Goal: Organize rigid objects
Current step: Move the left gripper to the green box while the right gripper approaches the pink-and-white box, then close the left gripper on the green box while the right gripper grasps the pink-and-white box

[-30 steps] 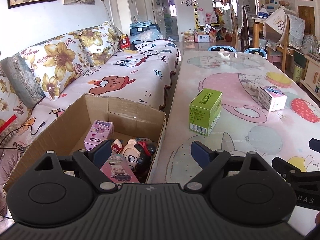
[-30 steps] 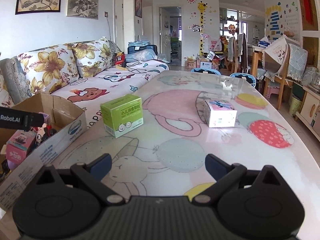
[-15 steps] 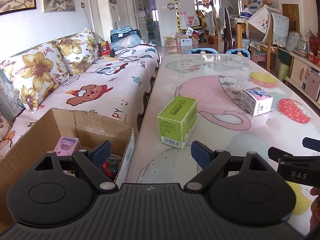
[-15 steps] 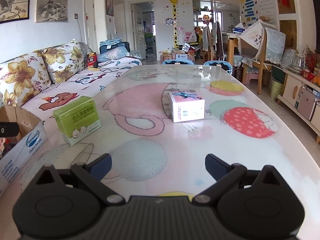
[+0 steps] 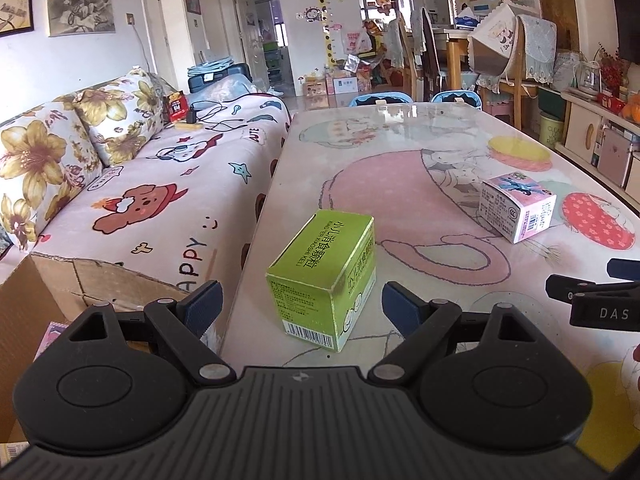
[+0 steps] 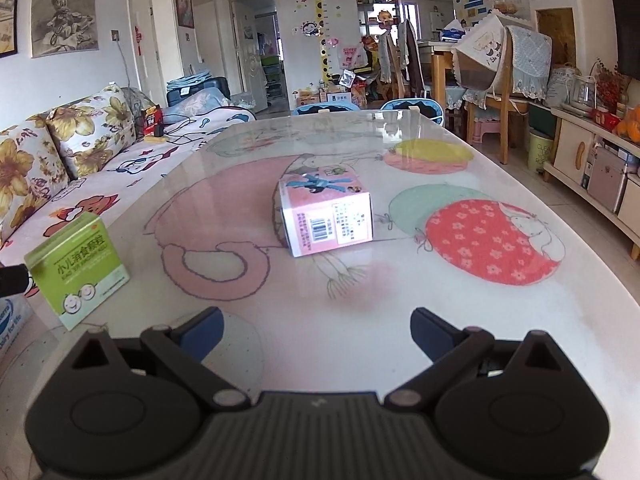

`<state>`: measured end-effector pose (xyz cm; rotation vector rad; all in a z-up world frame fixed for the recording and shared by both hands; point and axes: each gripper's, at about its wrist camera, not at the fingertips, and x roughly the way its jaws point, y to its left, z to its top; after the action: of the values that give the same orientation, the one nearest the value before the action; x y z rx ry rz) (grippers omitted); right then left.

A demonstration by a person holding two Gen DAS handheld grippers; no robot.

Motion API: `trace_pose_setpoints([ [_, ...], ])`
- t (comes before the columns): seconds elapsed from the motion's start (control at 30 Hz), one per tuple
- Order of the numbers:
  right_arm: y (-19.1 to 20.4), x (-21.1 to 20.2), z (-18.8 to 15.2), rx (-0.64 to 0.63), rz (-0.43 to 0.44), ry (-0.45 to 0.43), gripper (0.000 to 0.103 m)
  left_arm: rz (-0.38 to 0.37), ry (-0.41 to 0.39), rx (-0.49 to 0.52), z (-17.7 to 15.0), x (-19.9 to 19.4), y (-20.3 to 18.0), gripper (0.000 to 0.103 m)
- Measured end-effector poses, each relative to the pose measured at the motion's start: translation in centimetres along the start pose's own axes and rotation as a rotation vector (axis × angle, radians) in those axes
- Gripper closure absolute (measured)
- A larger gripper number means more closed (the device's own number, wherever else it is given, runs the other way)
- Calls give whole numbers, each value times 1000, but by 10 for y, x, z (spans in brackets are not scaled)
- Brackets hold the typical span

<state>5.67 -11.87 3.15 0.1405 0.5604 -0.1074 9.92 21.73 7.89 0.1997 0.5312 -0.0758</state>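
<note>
A green box stands on the table near its left edge, straight ahead of my left gripper, which is open with the box just beyond its fingertips. The same green box shows at the left of the right wrist view. A pink box lies further out on the table, centred ahead of my open right gripper and well apart from it. The pink box sits at the right in the left wrist view, and the right gripper's fingers enter there from the right edge.
A cardboard box sits low at the left beside the table, with a pink package inside. A sofa with flowered cushions runs along the left. The table's cartoon-printed glossy top stretches ahead; chairs and cabinets stand beyond and right.
Both grippers swung right, away from the cardboard box. The green box now lies straight ahead of the left gripper and closer; the pink box is centred and nearer in the right view. Both stayed open.
</note>
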Motion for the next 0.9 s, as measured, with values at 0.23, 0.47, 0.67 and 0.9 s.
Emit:
trace_pose_setpoints([
  [0.23, -6, 28, 19, -21, 29, -6, 3, -30, 16, 1, 5, 19, 2, 0],
  [0.47, -6, 55, 38, -53, -1, -36, 1, -67, 45, -2, 4, 28, -1, 0],
  [0.67, -1, 79, 50, -82, -50, -3, 1, -86, 63, -3, 5, 36, -5, 0],
  [0.9, 6, 84, 49, -132, -48, 31, 26, -100, 100, -38, 5, 40, -2, 20],
])
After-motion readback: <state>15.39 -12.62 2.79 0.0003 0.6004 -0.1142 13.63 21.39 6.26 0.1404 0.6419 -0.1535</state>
